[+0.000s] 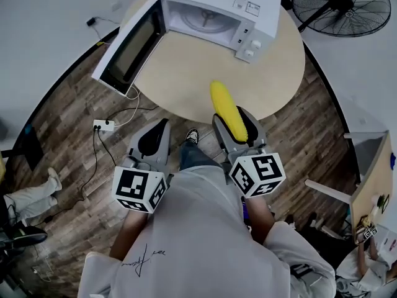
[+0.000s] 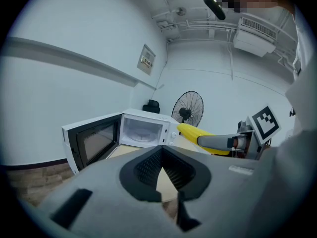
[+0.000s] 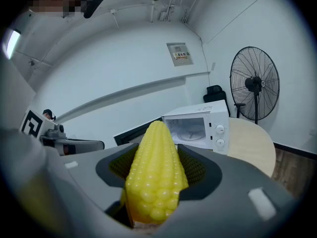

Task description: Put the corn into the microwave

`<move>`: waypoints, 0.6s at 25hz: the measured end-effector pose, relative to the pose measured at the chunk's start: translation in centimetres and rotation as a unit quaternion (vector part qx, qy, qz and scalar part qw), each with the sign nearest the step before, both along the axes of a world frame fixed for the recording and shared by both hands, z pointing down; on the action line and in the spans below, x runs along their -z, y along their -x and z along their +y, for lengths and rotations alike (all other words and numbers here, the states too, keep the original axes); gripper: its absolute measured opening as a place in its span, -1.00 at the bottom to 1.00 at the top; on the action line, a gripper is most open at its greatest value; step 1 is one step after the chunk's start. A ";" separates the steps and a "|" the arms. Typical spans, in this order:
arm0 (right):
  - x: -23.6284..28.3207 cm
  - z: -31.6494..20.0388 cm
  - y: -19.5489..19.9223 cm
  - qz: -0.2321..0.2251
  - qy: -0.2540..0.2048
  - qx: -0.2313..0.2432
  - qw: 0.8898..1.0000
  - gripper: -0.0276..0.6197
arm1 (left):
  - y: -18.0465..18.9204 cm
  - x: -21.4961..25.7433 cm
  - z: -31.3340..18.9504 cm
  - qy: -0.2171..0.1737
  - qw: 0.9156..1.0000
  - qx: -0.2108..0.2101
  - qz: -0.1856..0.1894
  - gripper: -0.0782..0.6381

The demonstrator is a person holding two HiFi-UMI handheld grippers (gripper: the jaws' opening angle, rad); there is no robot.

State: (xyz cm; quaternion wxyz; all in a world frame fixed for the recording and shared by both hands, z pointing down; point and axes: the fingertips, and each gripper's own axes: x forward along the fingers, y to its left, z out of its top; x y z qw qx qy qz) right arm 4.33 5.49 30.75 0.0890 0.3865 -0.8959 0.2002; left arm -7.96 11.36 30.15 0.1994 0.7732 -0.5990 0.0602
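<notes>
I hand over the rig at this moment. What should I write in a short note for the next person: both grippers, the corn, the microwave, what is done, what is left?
Right gripper: shut on the corn, held over the near edge of the table.
Left gripper: open, nothing between its jaws.
Microwave: on the table, door swung open, cavity empty.
Done: corn picked up, door open.
Left: carry the corn into the cavity and release it.
</notes>
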 end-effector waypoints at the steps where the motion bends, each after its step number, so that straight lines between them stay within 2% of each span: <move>1: -0.1 -0.8 0.1 0.000 0.001 -0.002 1.000 -0.11 | 0.2 0.0 -0.8 0.002 1.000 -0.003 -0.002 -0.80; 10: -0.4 -6.8 0.5 -0.002 0.000 -0.011 1.000 -0.11 | 1.4 0.2 -7.5 0.005 1.000 -0.016 -0.023 -0.80; 15: -1.0 -9.8 0.3 -0.003 0.001 -0.019 1.000 -0.11 | 0.7 0.1 -10.7 0.002 0.999 -0.031 -0.027 -0.80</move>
